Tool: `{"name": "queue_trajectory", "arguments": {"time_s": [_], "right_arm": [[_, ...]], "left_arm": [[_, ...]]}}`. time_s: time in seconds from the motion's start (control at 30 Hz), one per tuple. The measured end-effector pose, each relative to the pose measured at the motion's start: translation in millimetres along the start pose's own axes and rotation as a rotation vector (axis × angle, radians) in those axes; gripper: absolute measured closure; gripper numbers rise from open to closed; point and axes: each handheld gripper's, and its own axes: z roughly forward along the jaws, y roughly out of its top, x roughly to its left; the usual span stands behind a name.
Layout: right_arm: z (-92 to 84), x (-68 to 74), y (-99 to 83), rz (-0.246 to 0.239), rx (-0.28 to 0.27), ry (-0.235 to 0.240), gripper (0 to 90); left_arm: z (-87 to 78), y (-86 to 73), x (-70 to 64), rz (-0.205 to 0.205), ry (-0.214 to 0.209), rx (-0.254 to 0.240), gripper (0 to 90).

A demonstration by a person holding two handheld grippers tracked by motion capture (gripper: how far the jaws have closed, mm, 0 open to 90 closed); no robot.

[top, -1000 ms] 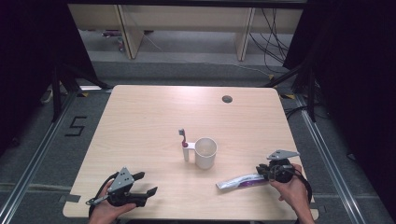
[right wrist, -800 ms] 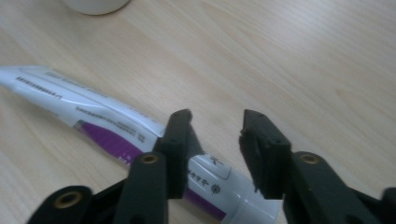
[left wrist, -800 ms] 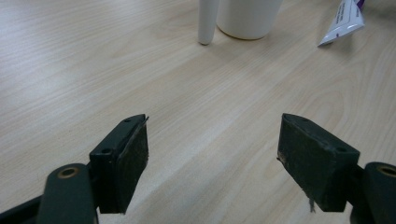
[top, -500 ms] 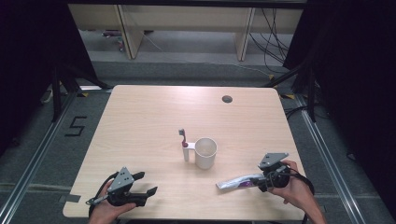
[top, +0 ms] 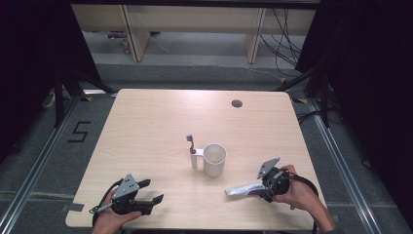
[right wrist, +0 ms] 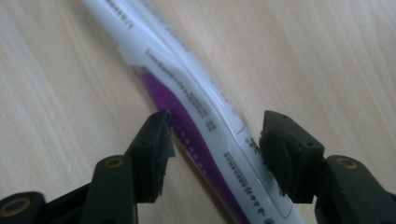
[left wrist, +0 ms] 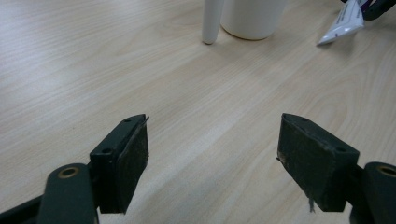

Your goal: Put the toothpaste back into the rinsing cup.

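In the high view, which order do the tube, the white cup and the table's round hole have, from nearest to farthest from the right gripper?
1. Tube: between the right gripper's jaws.
2. White cup: mid-table, to its left.
3. Round hole: near the far edge.

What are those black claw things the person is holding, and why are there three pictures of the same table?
Those claws are tools. The person holds a hand-held gripper in each hand: two black jaws that can squeeze and pick things up. The left hand-held gripper is wide open with nothing in it.

One picture comes from a camera high above the wooden table. The other two come from small cameras riding on the grippers, so you look along the jaws.

In the middle of the table stands a white cup, and right beside it a toothbrush stands upright in a white holder. Near the right hand-held gripper lies a white and purple toothpaste tube. Its jaws have just been closing a little and sit on either side of the tube, and they do not seem to be squeezing it yet.
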Motion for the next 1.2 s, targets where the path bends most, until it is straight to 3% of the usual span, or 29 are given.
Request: {"name": "queue_trajectory", "arguments": {"time_s": [0.13,0.17,0.2,0.3,0.33,0.37,0.47,0.53,0.6,0.9,0.93,1.0,1.2], "right_arm": [[0.0,5.2,4.6,-0.037,0.053,0.001,52.9],[0.0,6.3,5.1,-0.029,0.063,0.013,54.5],[0.7,5.2,6.4,-0.055,0.069,0.033,56.0],[1.8,6.7,9.8,-0.038,0.086,0.034,56.6],[2.9,4.5,12.1,-0.072,0.09,0.055,56.3],[3.2,6.1,12.7,-0.034,0.089,0.046,56.2],[6.9,5.6,18.9,-0.033,0.107,0.065,57.1],[9.6,4.8,21.1,-0.061,0.124,0.072,60.1],[9.2,4.8,21.7,-0.026,0.134,0.08,60.7],[7.6,9.5,26.0,-0.024,0.175,0.065,64.7],[6.6,12.0,27.1,0.01,0.192,0.055,65.3],[7.0,10.5,28.1,-0.026,0.182,0.067,66.4],[5.5,14.5,30.5,-0.007,0.204,0.078,71.8]], "left_arm": [[0.4,0.6,-0.2,-0.003,0.0,0.0,24.4],[0.4,0.3,-0.4,-0.003,-0.003,-0.002,24.4],[0.4,0.2,-1.0,-0.006,-0.003,-0.005,24.4],[1.5,0.6,-0.5,-0.003,-0.006,-0.003,24.4],[1.0,0.7,-0.9,-0.001,-0.003,0.004,24.4],[0.6,0.6,-1.2,0.002,-0.003,0.006,24.3],[1.3,0.9,-0.7,0.001,-0.006,0.005,24.4],[0.5,0.5,-1.2,0.001,-0.004,0.005,24.3],[0.5,0.9,-0.8,-0.002,-0.005,-0.003,24.4],[0.5,0.7,-1.2,0.0,-0.002,0.007,24.4],[0.8,0.9,-0.7,-0.002,-0.004,0.002,24.4],[1.9,0.9,-0.4,-0.005,-0.005,-0.005,24.4],[1.1,0.6,-1.0,-0.005,0.0,0.005,24.4]]}}
